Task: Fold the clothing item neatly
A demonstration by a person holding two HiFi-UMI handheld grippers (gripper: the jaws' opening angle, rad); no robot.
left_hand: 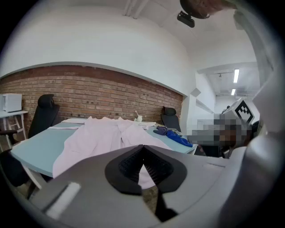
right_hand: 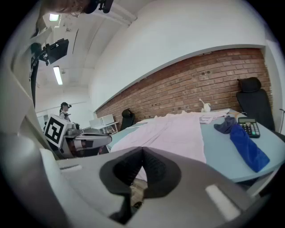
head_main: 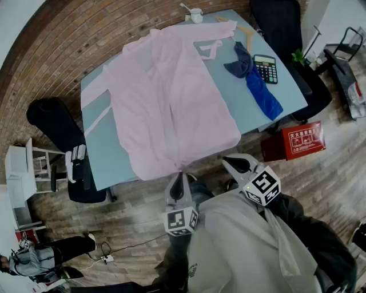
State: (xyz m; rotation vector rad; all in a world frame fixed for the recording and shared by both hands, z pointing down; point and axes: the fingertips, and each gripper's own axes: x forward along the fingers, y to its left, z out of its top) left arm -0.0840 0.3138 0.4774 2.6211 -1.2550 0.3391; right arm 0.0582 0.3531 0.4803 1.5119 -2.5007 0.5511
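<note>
A pale pink garment point(head_main: 166, 97) lies spread open on the light blue table point(head_main: 108, 160), its hem hanging slightly over the near edge. It shows in the left gripper view point(left_hand: 102, 138) and the right gripper view point(right_hand: 173, 133) too. My left gripper point(head_main: 182, 175) hovers just in front of the hem, jaws shut with nothing between them point(left_hand: 143, 147). To its right, my right gripper point(head_main: 226, 160) is near the same table edge, also shut and empty point(right_hand: 142, 149). Neither touches the cloth.
A blue cloth point(head_main: 257, 80), a calculator point(head_main: 265, 67), a wooden hanger point(head_main: 240, 28) and a white cup point(head_main: 196, 14) sit on the table's right and far side. Black chairs point(head_main: 54, 129) point(head_main: 283, 23), a red box point(head_main: 300, 140) and a white cart point(head_main: 23, 177) stand around it.
</note>
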